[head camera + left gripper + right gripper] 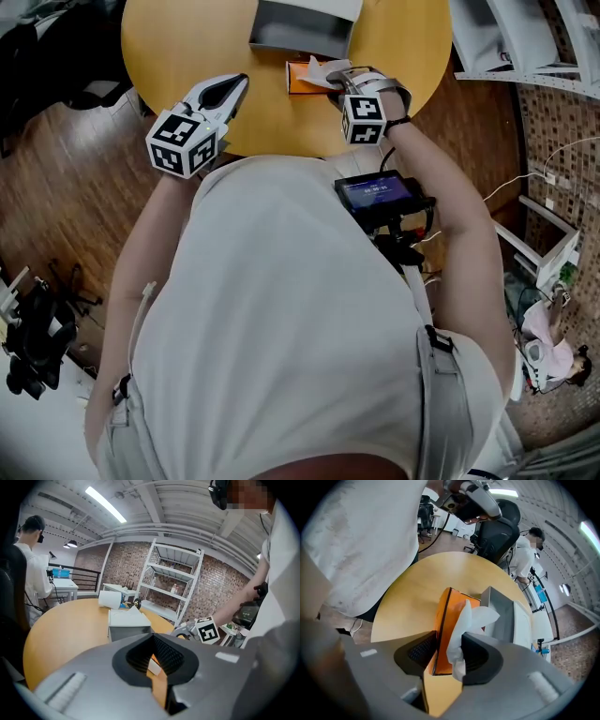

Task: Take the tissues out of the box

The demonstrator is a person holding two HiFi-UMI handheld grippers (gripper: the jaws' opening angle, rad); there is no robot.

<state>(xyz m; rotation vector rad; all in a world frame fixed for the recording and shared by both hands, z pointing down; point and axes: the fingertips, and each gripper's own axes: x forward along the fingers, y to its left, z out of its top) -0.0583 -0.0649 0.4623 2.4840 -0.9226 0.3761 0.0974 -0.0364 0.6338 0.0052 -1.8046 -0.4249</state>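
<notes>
Right gripper view shows the right claw (450, 654) half open. One white tissue (471, 620) stands between its jaws, lying against one pad, not pinched. The tissue is crumpled and rises from the slot of one orange tissue box (446, 634), which sits just beyond the jaws toward the near edge of the round table (187, 56), beside one grey box (300, 33). The left claw (154, 660) hangs over the near edge, narrowly open and empty.

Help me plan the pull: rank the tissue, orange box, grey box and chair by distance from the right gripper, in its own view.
1. tissue, between the jaws.
2. orange box, just behind, left.
3. grey box, beyond, right.
4. chair, far back, top.
</notes>
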